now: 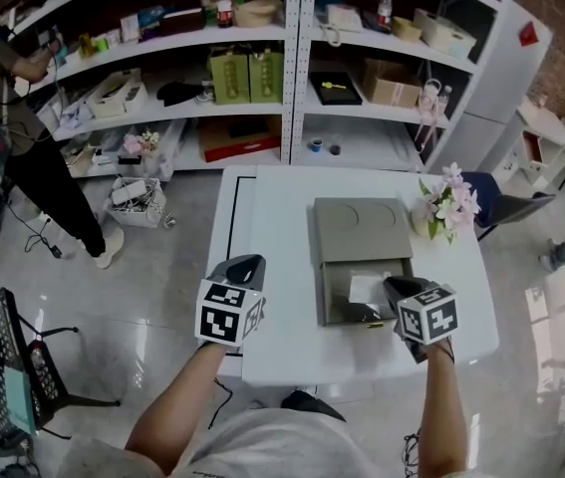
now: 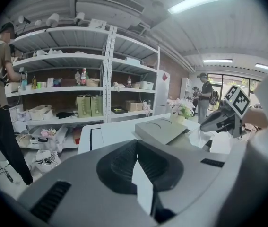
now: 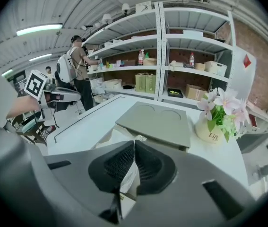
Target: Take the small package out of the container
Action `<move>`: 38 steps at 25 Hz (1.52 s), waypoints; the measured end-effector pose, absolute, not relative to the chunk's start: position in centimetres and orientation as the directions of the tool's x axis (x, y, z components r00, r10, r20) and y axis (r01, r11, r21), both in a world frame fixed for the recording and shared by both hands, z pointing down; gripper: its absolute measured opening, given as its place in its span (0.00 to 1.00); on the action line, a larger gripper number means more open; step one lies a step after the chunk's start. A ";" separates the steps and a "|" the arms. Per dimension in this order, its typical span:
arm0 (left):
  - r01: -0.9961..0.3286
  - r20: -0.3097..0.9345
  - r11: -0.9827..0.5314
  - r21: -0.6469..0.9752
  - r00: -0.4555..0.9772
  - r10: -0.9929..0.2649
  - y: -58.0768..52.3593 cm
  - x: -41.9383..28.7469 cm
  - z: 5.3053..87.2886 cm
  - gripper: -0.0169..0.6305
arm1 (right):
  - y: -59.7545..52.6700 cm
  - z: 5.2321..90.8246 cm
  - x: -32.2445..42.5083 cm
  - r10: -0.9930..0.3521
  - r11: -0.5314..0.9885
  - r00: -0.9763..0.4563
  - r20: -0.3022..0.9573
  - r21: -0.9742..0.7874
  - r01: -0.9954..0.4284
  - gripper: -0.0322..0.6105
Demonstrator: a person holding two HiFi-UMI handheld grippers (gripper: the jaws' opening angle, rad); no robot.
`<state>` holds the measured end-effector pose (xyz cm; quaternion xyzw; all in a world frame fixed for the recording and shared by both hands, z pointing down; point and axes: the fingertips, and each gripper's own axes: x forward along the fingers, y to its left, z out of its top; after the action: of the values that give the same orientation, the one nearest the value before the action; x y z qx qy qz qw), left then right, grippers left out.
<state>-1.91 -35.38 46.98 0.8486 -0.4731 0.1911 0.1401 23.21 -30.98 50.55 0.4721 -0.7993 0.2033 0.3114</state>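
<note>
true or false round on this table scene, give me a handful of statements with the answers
1. The container's lid sits toward the far side, leaving the near part open. True.
2. The vase of flowers stands left of the container. False: it stands to its right.
3. A white small package lies in the open part. True.
4. The left gripper reaches into the container. False: it is at the table's left edge, apart from it.
5. The right gripper is at the container's right side. True.

Left tool [image 2: 136, 144] jaws together, white table [image 2: 108, 135], grey container [image 2: 159, 129], right tool [image 2: 204, 126] beyond, shelves [image 2: 77, 86] behind
</note>
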 end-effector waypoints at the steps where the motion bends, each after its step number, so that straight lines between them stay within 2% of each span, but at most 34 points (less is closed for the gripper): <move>1: -0.855 0.456 -0.516 0.056 0.482 -0.748 -35.1 -2.0 46.8 0.03 | -30.8 50.0 23.0 -0.638 0.468 -0.363 0.679 -0.032 -0.883 0.07; 11: -0.842 0.438 -0.536 0.065 0.506 -0.743 -32.5 -3.7 45.9 0.03 | -28.0 45.0 20.6 -0.742 0.426 -0.367 0.560 -0.029 -0.904 0.07; 26: -0.813 0.408 -0.579 0.055 0.548 -0.731 -28.9 -4.9 44.5 0.03 | -22.3 41.2 19.7 -0.890 0.250 -0.245 0.386 -0.038 -0.968 0.06; 38: -0.797 0.394 -0.600 0.064 0.573 -0.719 -26.4 -5.2 44.8 0.03 | -18.4 40.5 19.7 -0.932 0.145 -0.148 0.331 -0.033 -0.989 0.06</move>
<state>-5.15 -26.39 44.80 0.8789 -0.4312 0.1663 0.1183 19.74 -18.43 40.51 0.6422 -0.7478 0.1219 0.1166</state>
